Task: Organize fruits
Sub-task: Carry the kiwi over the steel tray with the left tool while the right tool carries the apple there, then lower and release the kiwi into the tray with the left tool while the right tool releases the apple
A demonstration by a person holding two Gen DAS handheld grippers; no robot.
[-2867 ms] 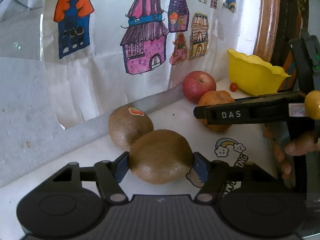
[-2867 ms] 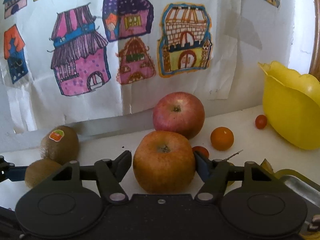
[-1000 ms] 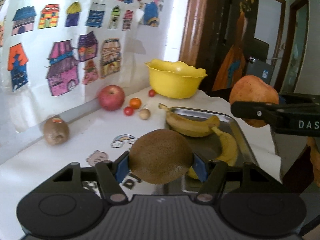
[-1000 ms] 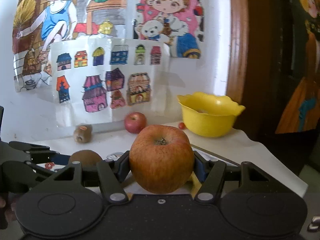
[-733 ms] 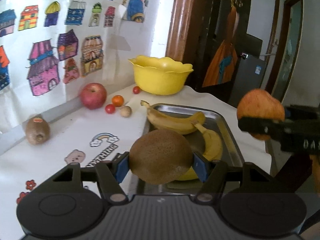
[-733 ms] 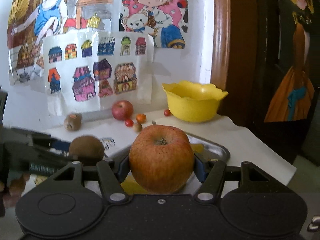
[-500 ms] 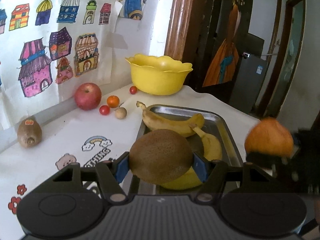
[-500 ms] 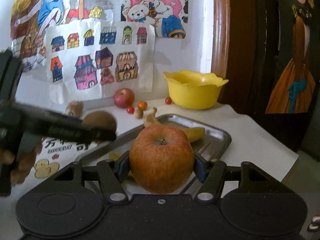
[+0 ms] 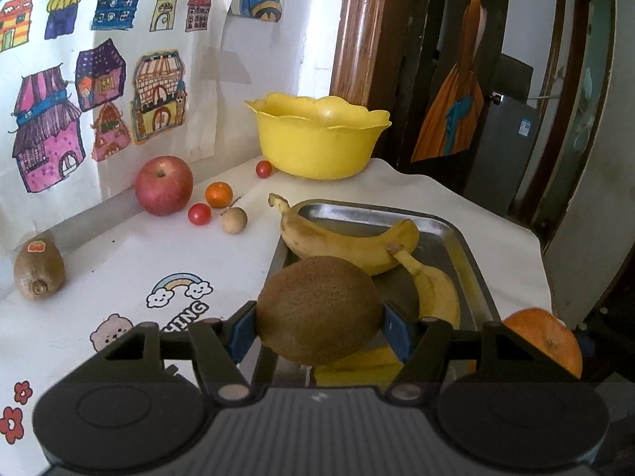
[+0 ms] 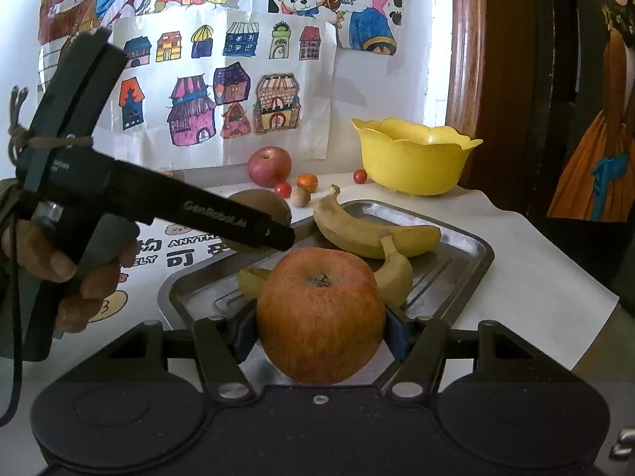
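Observation:
My left gripper (image 9: 319, 327) is shut on a brown kiwi (image 9: 319, 309) and holds it above the near left edge of the metal tray (image 9: 468, 246). My right gripper (image 10: 319, 335) is shut on an orange-red apple (image 10: 321, 315) and holds it over the tray's (image 10: 472, 254) near edge. Bananas (image 9: 349, 244) lie in the tray. The left gripper with the kiwi (image 10: 260, 204) also shows in the right wrist view, over the tray's left rim. The held apple (image 9: 543, 337) peeks in at the lower right of the left wrist view.
A yellow bowl (image 9: 317, 139) stands at the back by the wall. A red apple (image 9: 163, 185), small tomatoes (image 9: 199, 213), a small orange (image 9: 218, 194), a tan round fruit (image 9: 234, 220) and a second kiwi (image 9: 38, 267) lie on the white table. The table edge runs close to the tray's right.
Both grippers have carried their fruit from the back of the table to the tray. Over the last second they have come lower and nearer the tray.

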